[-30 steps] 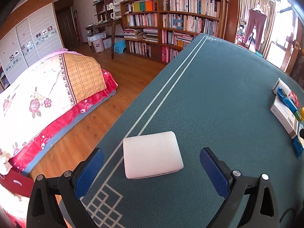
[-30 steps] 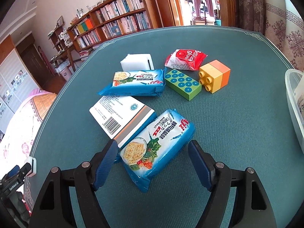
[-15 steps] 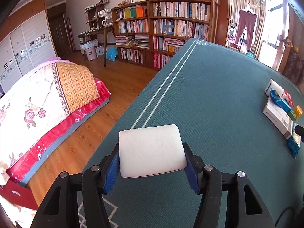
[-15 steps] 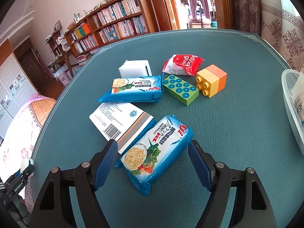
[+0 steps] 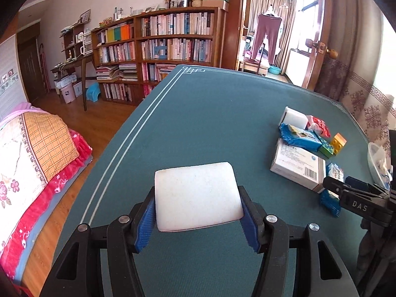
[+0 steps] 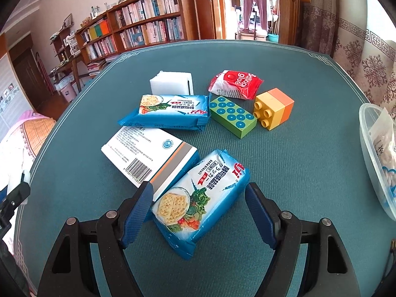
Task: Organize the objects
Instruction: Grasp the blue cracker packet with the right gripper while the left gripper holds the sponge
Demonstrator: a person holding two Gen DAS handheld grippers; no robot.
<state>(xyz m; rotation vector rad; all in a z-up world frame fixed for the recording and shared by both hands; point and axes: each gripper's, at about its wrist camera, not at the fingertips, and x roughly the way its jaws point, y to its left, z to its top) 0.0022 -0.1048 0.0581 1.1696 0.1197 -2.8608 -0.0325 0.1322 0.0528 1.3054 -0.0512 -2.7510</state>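
My left gripper (image 5: 196,206) is shut on a white foam block (image 5: 195,193), its blue pads pressing both sides, over the near left part of the green table cloth (image 5: 210,123). My right gripper (image 6: 198,190) is open and straddles a blue cracker packet (image 6: 200,198) lying on the cloth; the right pad stands clear of the packet. That packet leans on a white barcoded box (image 6: 148,153). Beyond lie a second blue cracker packet (image 6: 165,112), another white block (image 6: 170,84), a red packet (image 6: 235,84), a green dotted brick (image 6: 232,116) and a yellow-orange brick (image 6: 273,107).
A clear plastic tub (image 6: 368,133) with bagged goods sits at the table's right edge. The left view shows the right gripper (image 5: 356,198) at its far right beside the pile. A bed (image 5: 29,148), wooden floor and bookshelves (image 5: 160,49) lie off the table's left and far sides.
My left gripper closed on the white foam block, lifted it and swung right, bringing the pile into its view. The right gripper stayed over the cracker packet, tilting slightly.
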